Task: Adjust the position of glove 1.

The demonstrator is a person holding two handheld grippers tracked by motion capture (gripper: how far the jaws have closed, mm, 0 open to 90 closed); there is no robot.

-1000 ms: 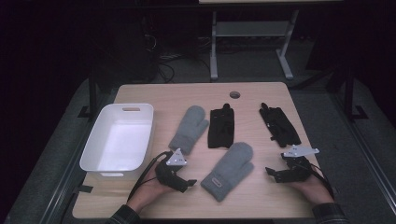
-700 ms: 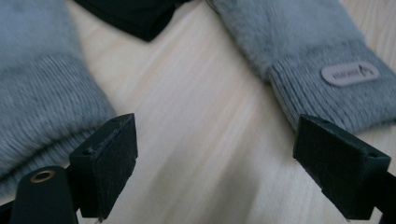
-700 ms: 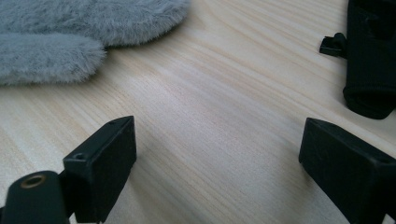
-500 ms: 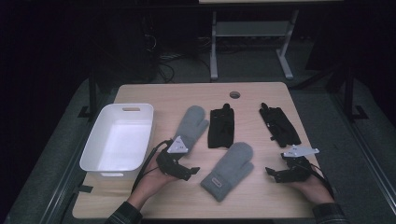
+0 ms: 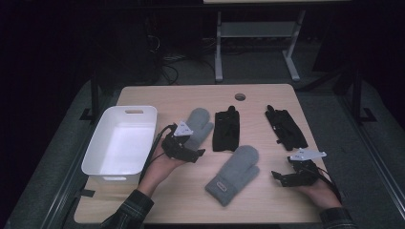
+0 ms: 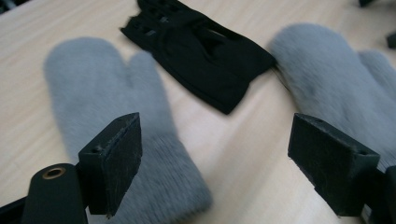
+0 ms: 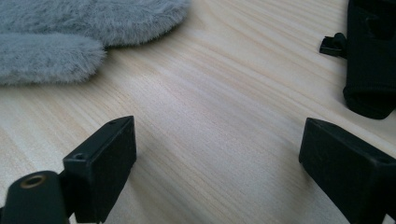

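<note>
Jaws of the left gripper [image 5: 191, 153] stand wide apart with nothing pressed between them, though they have just been closing a little; the cuff of the far grey mitten [image 6: 116, 121] lies just ahead of and under the left jaw, so that mitten looks like the thing being reached for. To take it well, I would lower the gripper so the two pads straddle the ribbed cuff rather than the loose thumb, then close firmly on the doubled fabric before lifting toward the white bin [image 5: 98, 157], which sits just to the gripper's left. Beyond the jaws lie a black glove [image 6: 201, 60] and, to the right, the near grey mitten [image 6: 336, 88]; keep clear of both so neither is dragged along. The right gripper [image 5: 291, 177] rests near the table's front edge, jaws spread over bare table [image 7: 219, 116], gripping nothing, with a second black glove [image 5: 286, 126] beyond it.

Compared with a second ago, the left gripper has risen and travelled forward from the front of the table up to the far mitten's cuff, while the right gripper has kept its place.
</note>
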